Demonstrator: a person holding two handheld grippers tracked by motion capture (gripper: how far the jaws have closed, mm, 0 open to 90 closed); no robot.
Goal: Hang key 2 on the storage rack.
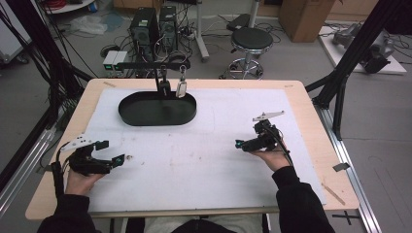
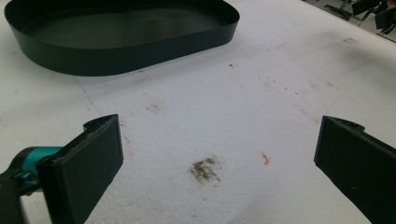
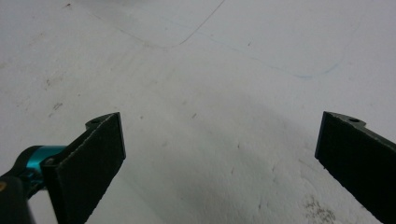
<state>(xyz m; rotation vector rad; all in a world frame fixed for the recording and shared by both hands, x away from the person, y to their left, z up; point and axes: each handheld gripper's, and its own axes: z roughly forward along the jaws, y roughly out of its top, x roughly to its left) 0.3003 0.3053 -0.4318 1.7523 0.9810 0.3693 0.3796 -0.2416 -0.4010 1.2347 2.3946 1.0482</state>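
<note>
The left gripper (image 1: 111, 152) rests low over the white mat (image 1: 204, 160) at the near left of the tabletop (image 1: 316, 121), held in the person's left hand (image 1: 80, 177). Its fingers (image 2: 88, 163) are spread wide apart and hold nothing — in the left gripper view only bare mat with a small dark smudge (image 2: 204, 169) lies between them.

The nearest thing is the black tray (image 1: 156, 108), an oval one with a low wall. It stands on the far part of the mat, a little left of the middle, and looks empty inside. It is well apart from the fingers of the left gripper: in the left gripper view the tray (image 2: 121, 51) sits ahead and to the upper left, beyond the left finger, not between the two.

The right gripper (image 1: 243, 143) is held in the right hand (image 1: 274, 158) at the near right of the mat, and points toward the middle. Its fingers (image 3: 91, 158) are also wide open, with empty mat between them — faint blue lines (image 3: 299, 74) are drawn on the mat farther ahead. The tray is farther from this gripper than from the left one.

Behind the tray, at the far edge of the tabletop, a small black stand (image 1: 153, 64) carries two hanging pieces (image 1: 181, 87) that reach down to the tray's far rim.
</note>
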